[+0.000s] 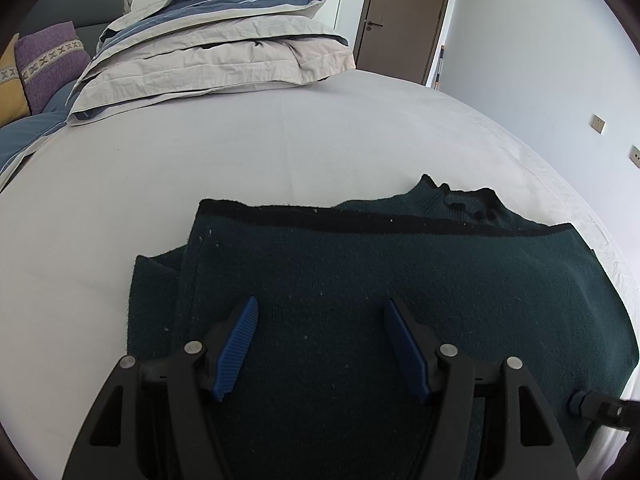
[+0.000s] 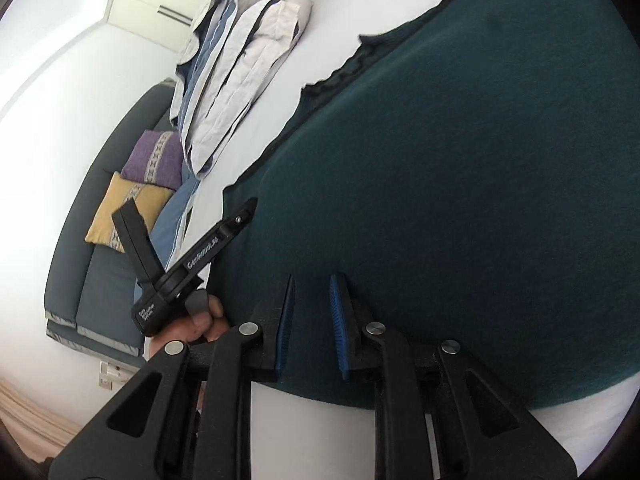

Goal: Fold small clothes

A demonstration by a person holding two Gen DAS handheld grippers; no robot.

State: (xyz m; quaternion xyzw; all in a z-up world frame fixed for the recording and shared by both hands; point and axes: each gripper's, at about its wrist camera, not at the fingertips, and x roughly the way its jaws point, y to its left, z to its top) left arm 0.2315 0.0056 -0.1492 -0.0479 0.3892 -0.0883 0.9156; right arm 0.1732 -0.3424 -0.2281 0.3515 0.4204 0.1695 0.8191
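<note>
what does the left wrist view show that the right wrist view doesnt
Only the left wrist view: a brown door, wall sockets and the left gripper with jaws wide apart, nothing between them. Only the right wrist view: a hand holding the other gripper's handle, and the right gripper with a narrow gap between its jaws. Both: the dark green sweater on the bed, the folded duvet and the purple cushion.

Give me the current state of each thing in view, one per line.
Sweater: folded over, flat on the bed.
Left gripper: open, empty, over the sweater.
Right gripper: jaws narrow, nothing between the pads.
Duvet: folded, stacked.
Door: closed.
</note>
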